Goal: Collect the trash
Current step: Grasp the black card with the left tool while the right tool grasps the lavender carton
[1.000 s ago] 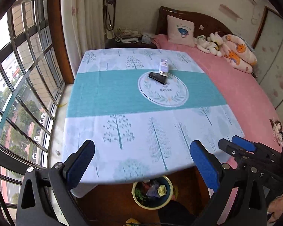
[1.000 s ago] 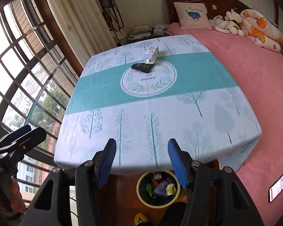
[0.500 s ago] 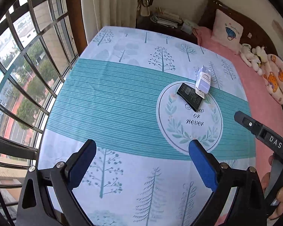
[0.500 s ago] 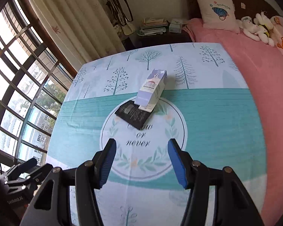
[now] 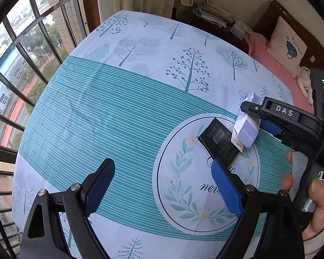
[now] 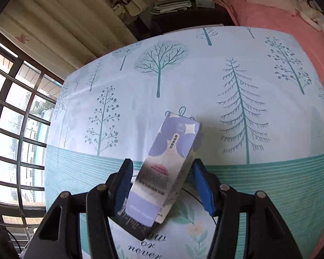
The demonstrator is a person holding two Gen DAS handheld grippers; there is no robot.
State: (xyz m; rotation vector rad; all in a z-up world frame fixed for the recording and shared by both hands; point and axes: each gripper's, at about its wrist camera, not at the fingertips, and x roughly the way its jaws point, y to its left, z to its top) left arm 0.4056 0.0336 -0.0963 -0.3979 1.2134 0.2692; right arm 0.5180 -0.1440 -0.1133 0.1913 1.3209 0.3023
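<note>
**Carton between the right claw's pads**

Purple carton (image 6: pixel 162 172) lies on the tablecloth (image 5: pixel 118 118), at the far edge of the round wreath print (image 5: pixel 183 183), its near end propped on a flat black packet (image 5: pixel 221 143) so that it sits tilted. The right gripper (image 6: pixel 162 185) is down around the carton, one blue pad (image 6: pixel 124 183) on its left side and the other to its right; the pads straddle it with a visible gap on each side, so the claw is spread and not pinching. From the left wrist camera the same gripper (image 5: pixel 267 118) is seen coming in from the right, its black arm marked "DAS" lying over the carton's top, with the person's hand (image 5: pixel 313 194) on the handle below it.

The left gripper (image 5: pixel 164 185) hangs over the near part of the cloth, its pads spread wide with nothing between them; its right pad (image 5: pixel 224 187) overlaps the near corner of the black packet in the picture (whether it touches cannot be told).

Beyond the table stand a barred window (image 5: pixel 21 64), a pale curtain (image 6: pixel 54 28), a stack of papers (image 6: pixel 172 2) on a dark stand, and a pink bed (image 6: pixel 270 15) with a pillow (image 5: pixel 287 45).
</note>
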